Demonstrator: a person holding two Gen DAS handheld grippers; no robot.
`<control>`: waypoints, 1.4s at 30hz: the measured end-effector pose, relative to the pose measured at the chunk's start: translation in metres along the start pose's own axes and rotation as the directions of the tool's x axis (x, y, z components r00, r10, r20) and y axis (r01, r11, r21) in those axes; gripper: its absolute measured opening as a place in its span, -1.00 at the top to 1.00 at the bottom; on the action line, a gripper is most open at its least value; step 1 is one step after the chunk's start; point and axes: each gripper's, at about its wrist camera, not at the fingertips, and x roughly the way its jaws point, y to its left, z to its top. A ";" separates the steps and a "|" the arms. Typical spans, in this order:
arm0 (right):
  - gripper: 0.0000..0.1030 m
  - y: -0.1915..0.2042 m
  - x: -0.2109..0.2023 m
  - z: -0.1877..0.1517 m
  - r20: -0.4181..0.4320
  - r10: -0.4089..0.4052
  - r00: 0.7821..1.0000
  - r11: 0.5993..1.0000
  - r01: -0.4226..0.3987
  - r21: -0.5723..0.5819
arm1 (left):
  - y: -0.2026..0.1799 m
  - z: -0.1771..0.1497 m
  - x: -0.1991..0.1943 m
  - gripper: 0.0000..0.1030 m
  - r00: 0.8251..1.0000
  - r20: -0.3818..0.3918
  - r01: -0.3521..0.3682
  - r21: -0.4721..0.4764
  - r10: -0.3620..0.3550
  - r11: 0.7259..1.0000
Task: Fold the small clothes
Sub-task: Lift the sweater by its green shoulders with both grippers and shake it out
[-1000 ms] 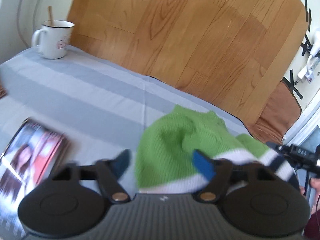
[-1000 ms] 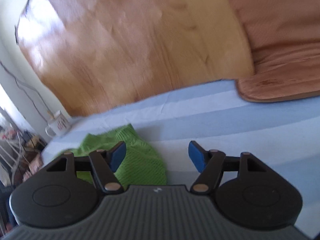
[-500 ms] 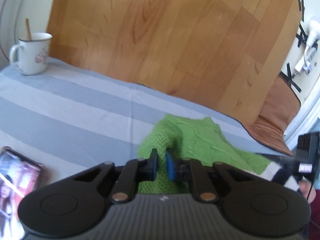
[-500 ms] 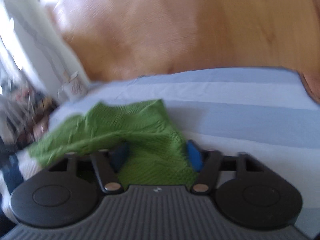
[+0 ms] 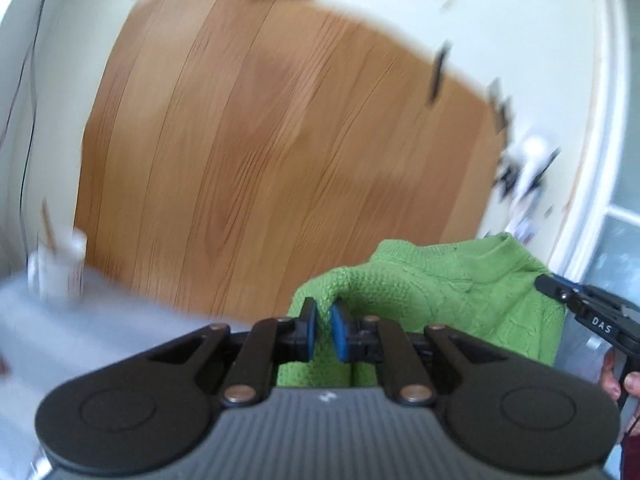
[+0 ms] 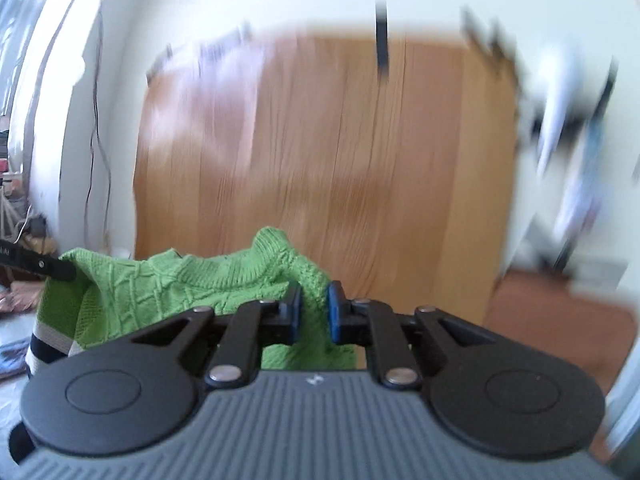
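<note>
A small green knitted sweater (image 5: 452,292) hangs in the air, stretched between my two grippers. My left gripper (image 5: 323,330) is shut on one upper corner of it. The other gripper's black finger (image 5: 576,304) shows at the right edge of that view, on the opposite corner. In the right wrist view the sweater (image 6: 192,280) drapes leftward, its white and dark striped hem (image 6: 48,340) hanging low. My right gripper (image 6: 313,318) pinches a fold of the knit, its jaws still closing on it. Both views are blurred by motion.
A white mug (image 5: 58,268) with a stick in it stands on the grey-striped cloth (image 5: 100,320) at the left. A wooden panel (image 5: 280,160) leans on the white wall behind. A brown cushion (image 6: 560,320) lies at the lower right.
Both grippers closed on the sweater where it lay on the cloth and lifted it up. The views swung from the cloth surface up to the wooden panel and wall.
</note>
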 end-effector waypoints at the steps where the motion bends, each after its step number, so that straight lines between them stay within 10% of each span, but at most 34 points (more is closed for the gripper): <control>1: 0.68 0.004 -0.016 0.016 0.055 -0.030 0.998 0.999 0.032 -0.040 | -0.010 0.010 -0.012 0.83 0.999 0.040 0.007 0.019 -0.008 1.000; 11: 0.69 0.018 -0.132 0.145 0.410 -0.197 0.890 0.943 0.287 -0.169 | -0.108 0.084 -0.128 0.83 0.897 0.441 -0.078 0.209 -0.023 0.975; 16: 0.69 0.004 -0.152 0.186 0.375 -0.209 0.903 0.946 0.285 -0.157 | -0.134 0.101 -0.133 0.83 0.875 0.484 -0.135 0.250 -0.004 0.959; 27: 0.65 -0.003 -0.006 0.079 -0.046 -0.204 0.978 0.973 0.198 -0.118 | -0.070 0.024 0.094 0.79 0.968 0.124 -0.240 0.229 0.216 0.943; 29: 0.42 -0.003 0.048 0.029 -0.182 -0.206 0.961 0.976 0.190 -0.105 | -0.050 -0.013 0.154 0.66 0.963 -0.017 -0.256 0.247 0.269 0.935; 32: 0.27 -0.013 0.096 -0.037 -0.377 -0.225 0.898 0.974 0.216 -0.068 | -0.014 -0.067 0.208 0.72 0.907 -0.256 -0.286 0.208 0.334 0.935; 37: 0.21 -0.033 0.066 -0.075 -0.469 -0.065 0.881 0.978 0.149 0.144 | 0.013 -0.111 0.172 0.68 0.928 -0.247 -0.237 0.192 0.280 0.952; 42: -0.44 -0.023 0.030 -0.105 -0.559 0.039 0.828 0.961 0.123 0.249 | 0.026 -0.142 0.121 0.39 0.931 -0.273 -0.179 0.233 0.241 0.956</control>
